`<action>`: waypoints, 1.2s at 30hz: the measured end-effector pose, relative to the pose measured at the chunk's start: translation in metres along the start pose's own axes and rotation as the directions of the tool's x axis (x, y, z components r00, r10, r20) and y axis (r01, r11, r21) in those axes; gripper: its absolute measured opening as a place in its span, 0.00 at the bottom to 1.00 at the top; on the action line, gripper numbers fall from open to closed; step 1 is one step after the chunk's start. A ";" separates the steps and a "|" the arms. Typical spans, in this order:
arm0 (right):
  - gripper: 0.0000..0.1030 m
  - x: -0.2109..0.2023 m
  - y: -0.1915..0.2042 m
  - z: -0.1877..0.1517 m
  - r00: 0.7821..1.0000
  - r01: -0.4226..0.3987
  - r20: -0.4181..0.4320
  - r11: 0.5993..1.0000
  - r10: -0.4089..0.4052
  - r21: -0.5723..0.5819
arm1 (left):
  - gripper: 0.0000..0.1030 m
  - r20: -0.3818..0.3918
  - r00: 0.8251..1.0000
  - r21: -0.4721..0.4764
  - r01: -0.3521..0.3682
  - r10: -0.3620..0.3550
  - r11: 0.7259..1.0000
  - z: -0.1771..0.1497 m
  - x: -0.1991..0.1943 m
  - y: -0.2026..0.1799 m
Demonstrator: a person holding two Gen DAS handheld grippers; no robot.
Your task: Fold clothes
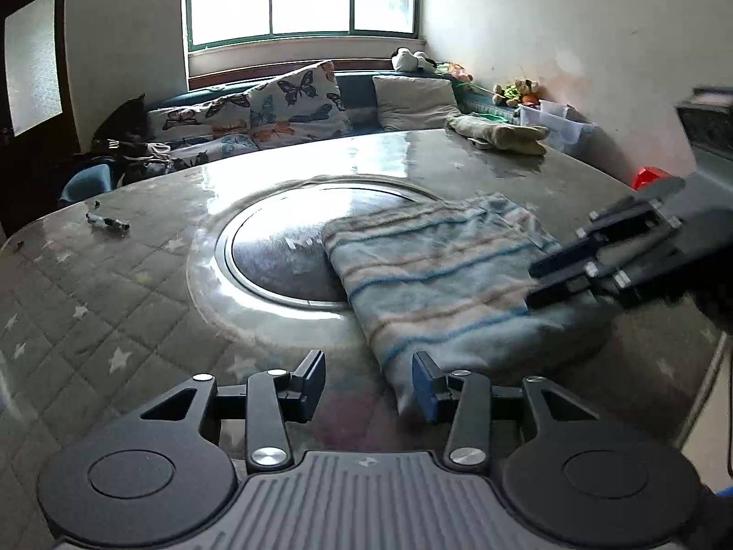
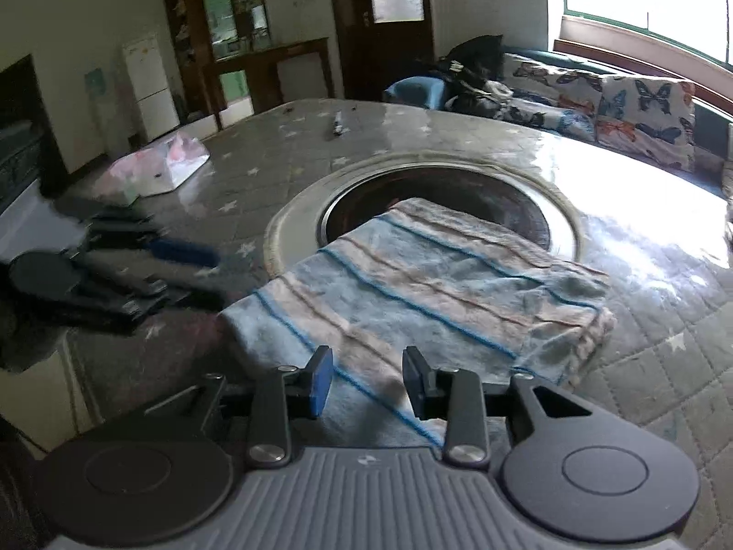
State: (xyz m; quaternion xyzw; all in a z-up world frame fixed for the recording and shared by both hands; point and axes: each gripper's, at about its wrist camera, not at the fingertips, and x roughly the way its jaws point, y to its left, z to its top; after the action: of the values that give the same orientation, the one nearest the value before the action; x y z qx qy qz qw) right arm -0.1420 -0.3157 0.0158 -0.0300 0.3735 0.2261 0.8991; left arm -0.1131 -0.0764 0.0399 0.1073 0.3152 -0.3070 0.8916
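A folded blue towel-like cloth (image 1: 435, 275) (image 2: 412, 284) with beige and blue stripes lies on the quilted, star-patterned table cover (image 1: 114, 298), partly over the round glass inset (image 1: 275, 252) (image 2: 435, 192). My left gripper (image 1: 369, 380) is open at the cloth's near corner; the corner touches its right finger and bare table shows between the jaws. My right gripper (image 2: 369, 382) is open just above the cloth's near edge, with the cloth visible between the pads but not pinched. Each gripper also shows blurred in the other view: the right gripper (image 1: 563, 275) and the left gripper (image 2: 183, 275).
A small dark object (image 1: 107, 222) (image 2: 337, 123) lies at the table's far part. A folded greenish cloth (image 1: 499, 135) sits at another edge, a pink-white bag (image 2: 155, 167) near a corner. A sofa with butterfly cushions (image 1: 284, 101) and a plastic bin (image 1: 554, 121) stand beyond the table.
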 end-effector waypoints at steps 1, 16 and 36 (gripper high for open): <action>0.33 -0.001 -0.002 0.000 1.000 0.008 0.003 1.000 -0.008 0.010 | 0.44 -0.004 1.000 0.011 0.002 -0.002 1.000 -0.003 0.000 -0.003; 0.33 0.001 -0.007 -0.014 0.999 0.053 -0.015 0.997 -0.053 0.060 | 0.45 -0.035 0.995 -0.012 -0.089 0.089 0.996 -0.017 0.011 -0.007; 0.33 -0.024 -0.013 -0.032 0.997 0.082 0.004 0.984 -0.083 0.156 | 0.44 0.038 0.999 -0.095 -0.032 0.036 0.995 0.038 0.031 0.002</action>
State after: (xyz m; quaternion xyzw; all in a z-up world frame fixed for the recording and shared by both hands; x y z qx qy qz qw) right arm -0.1720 -0.3435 0.0075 0.0262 0.3838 0.1588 0.9093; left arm -0.0742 -0.1045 0.0505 0.0643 0.3095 -0.2787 0.9069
